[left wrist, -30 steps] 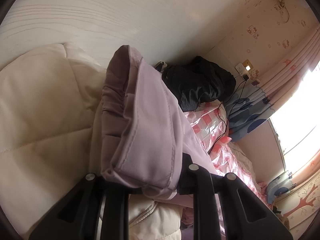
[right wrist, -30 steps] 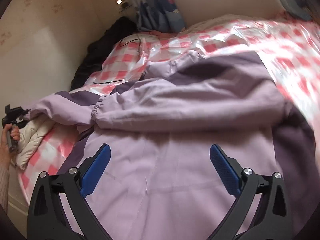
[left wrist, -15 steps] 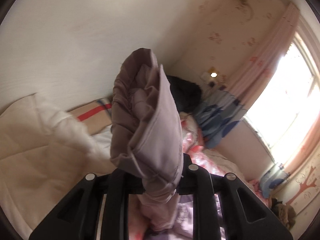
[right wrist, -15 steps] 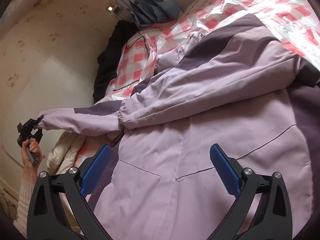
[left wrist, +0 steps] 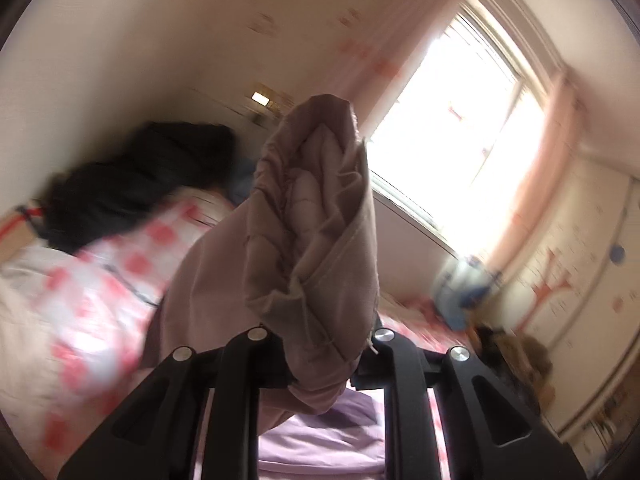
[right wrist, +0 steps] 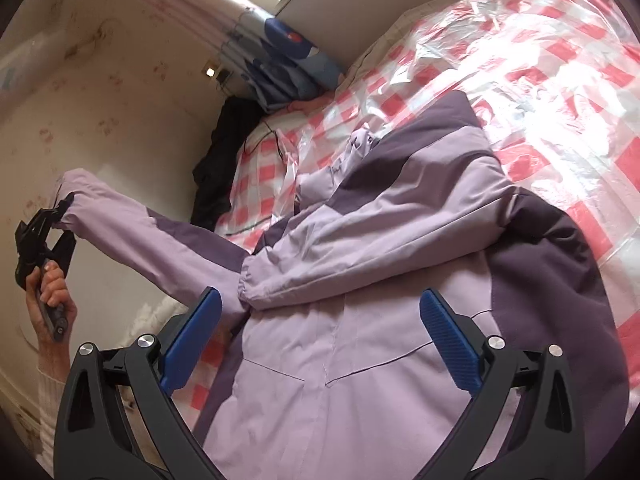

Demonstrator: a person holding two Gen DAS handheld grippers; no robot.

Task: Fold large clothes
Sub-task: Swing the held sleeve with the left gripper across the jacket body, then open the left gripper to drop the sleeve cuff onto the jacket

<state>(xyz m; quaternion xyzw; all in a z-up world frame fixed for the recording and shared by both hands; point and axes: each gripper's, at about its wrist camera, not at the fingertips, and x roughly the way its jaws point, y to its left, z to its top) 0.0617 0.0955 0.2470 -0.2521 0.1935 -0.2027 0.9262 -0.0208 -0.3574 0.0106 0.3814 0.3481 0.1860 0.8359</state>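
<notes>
A lilac jacket with dark purple panels [right wrist: 360, 380] lies spread on the pink checked bed cover [right wrist: 540, 80]. One sleeve [right wrist: 360, 252] is folded across its chest. The other sleeve [right wrist: 132, 232] stretches up and out to the left, off the bed. My left gripper [right wrist: 60, 210] is shut on that sleeve's cuff, held by a person's hand [right wrist: 52, 288]. In the left wrist view the gathered cuff [left wrist: 320, 220] fills the middle and hides the left gripper's [left wrist: 320, 344] fingertips. My right gripper [right wrist: 320, 300] hovers open above the jacket body, its blue pads [right wrist: 448, 340] wide apart and empty.
A black garment [right wrist: 224, 160] is heaped by the wall at the head of the bed, with a thin cable [right wrist: 276, 140] beside it. Blue patterned fabric [right wrist: 288, 60] hangs in the corner. A cream quilt [right wrist: 152, 320] sits at the bed's left edge. A bright window [left wrist: 460, 120] lies ahead of the left gripper.
The left gripper has risen and swung towards the window with the cuff, lifting the sleeve off the bed and pulling it straight. The right gripper has rolled and shifted a little, still open.
</notes>
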